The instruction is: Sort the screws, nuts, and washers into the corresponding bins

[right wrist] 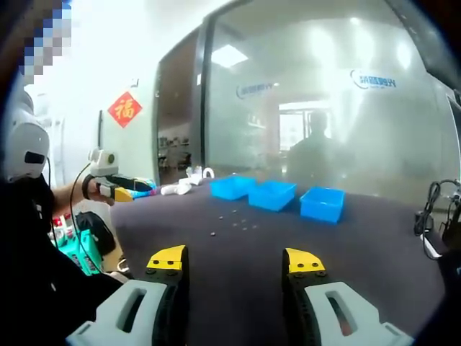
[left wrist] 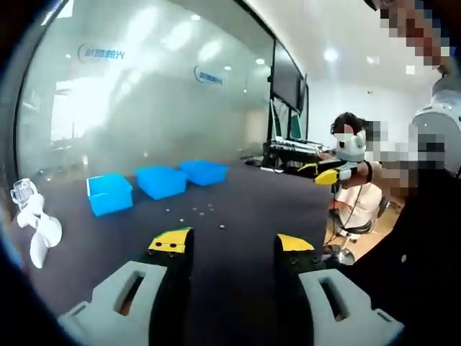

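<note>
Left gripper (left wrist: 232,244) and right gripper (right wrist: 237,259) both hold their jaws apart, empty, above the dark table (right wrist: 346,252). Small scattered fasteners (right wrist: 238,223) lie ahead on it, short of three blue bins (right wrist: 272,194) whose contents cannot be told. Behind the bins, frosted glass (right wrist: 324,94) bears unreadable blue lettering.

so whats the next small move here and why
Probably bring the left gripper forward and down toward the small parts scattered on the dark table. Both grippers are open and empty, well short of the parts, and the three blue bins sit just beyond.
</note>
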Available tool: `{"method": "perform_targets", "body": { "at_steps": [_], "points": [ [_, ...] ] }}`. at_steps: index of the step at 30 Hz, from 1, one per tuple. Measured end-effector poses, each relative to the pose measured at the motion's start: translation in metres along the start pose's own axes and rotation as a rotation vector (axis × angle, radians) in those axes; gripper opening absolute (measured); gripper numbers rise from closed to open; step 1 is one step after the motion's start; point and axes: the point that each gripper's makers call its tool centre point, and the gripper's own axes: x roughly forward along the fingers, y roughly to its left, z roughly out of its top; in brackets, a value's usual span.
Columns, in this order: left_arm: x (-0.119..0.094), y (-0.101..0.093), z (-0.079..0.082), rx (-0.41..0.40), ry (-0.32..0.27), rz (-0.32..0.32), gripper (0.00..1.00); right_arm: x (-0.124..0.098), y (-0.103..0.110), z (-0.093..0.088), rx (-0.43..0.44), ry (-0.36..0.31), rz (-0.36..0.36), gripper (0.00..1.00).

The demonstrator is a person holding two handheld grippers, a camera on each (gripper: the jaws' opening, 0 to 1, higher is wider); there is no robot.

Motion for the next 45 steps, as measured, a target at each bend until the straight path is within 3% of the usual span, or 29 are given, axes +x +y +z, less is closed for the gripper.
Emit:
{"method": "perform_targets", "body": {
  "at_steps": [13,30,42,45],
  "points": [
    [0.035,0.008,-0.004,0.022,0.125,-0.048,0.42,-0.002,0.001,-0.004,0.004,0.001,0.000,0.48],
    [0.102,0.013,-0.019,0.068,0.405,-0.174,0.42,-0.005,0.002,-0.014,0.001,0.009,0.004,0.48],
    [0.134,-0.002,-0.027,0.073,0.507,-0.209,0.42,-0.005,0.002,-0.018,0.021,-0.004,0.003,0.48],
    [0.135,0.005,-0.028,0.052,0.515,-0.214,0.42,-0.005,0.003,-0.019,0.023,-0.006,0.003,0.48]
  ]
}}
